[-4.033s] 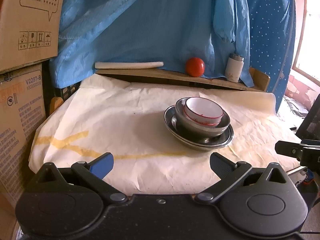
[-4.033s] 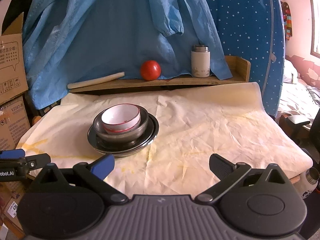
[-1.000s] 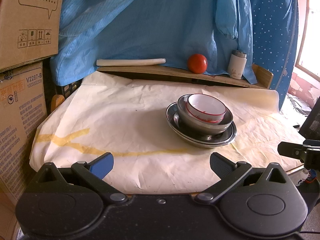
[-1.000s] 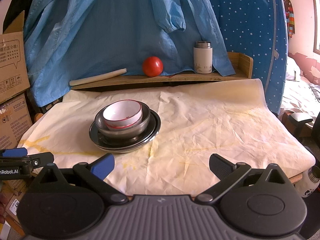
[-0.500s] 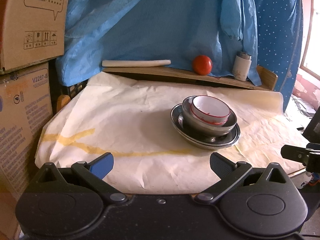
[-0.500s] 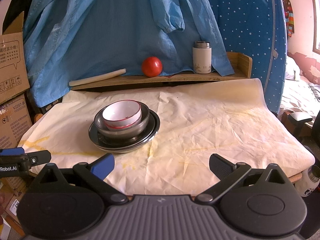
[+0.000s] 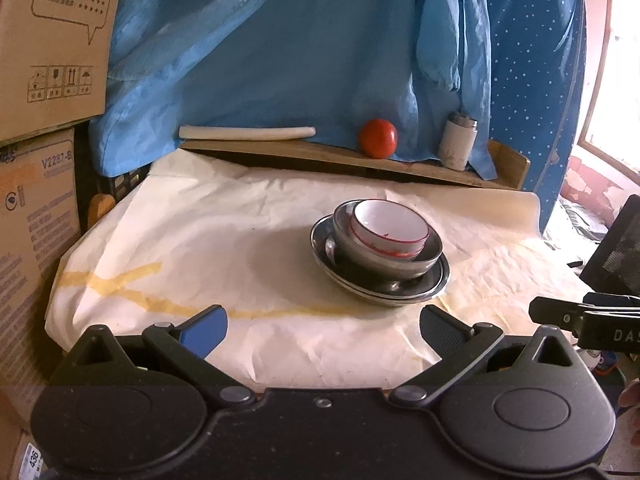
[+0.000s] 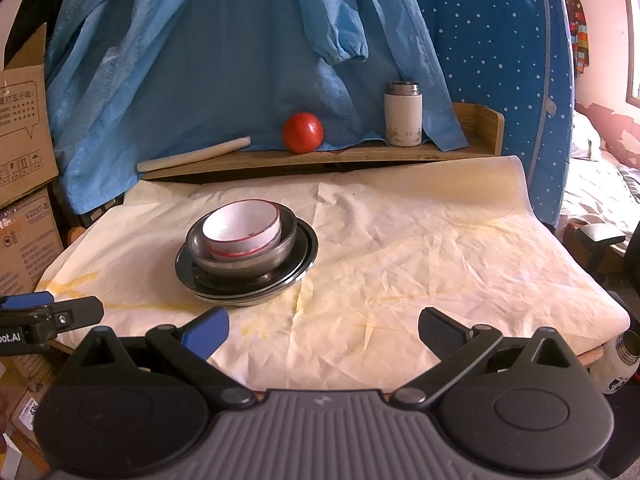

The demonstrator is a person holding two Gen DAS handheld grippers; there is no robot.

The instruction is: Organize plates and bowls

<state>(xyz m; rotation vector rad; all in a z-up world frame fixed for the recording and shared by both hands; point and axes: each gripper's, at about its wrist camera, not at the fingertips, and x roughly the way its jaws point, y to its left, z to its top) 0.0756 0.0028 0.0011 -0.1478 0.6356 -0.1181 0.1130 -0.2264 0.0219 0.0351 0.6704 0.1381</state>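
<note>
A white bowl with a red rim (image 7: 390, 226) (image 8: 241, 227) sits inside a steel bowl (image 7: 400, 262) (image 8: 280, 250), which rests on stacked steel plates (image 7: 434, 284) (image 8: 306, 258) on the paper-covered table. My left gripper (image 7: 323, 326) is open and empty at the table's front edge, short of the stack. My right gripper (image 8: 323, 326) is open and empty at the front edge, to the right of the stack. Each gripper's tip shows at the side of the other's view.
A wooden shelf (image 8: 340, 158) at the back holds a red tomato (image 8: 302, 132), a white thermos (image 8: 403, 119) and a white roll (image 8: 194, 154). Blue cloth hangs behind. Cardboard boxes (image 7: 36, 184) stand at the left. A bottle (image 8: 618, 362) is beyond the table's right edge.
Both grippers stay open and empty. The left view has shifted slightly, with the stack now a bit closer and more central. The stack has not moved.
</note>
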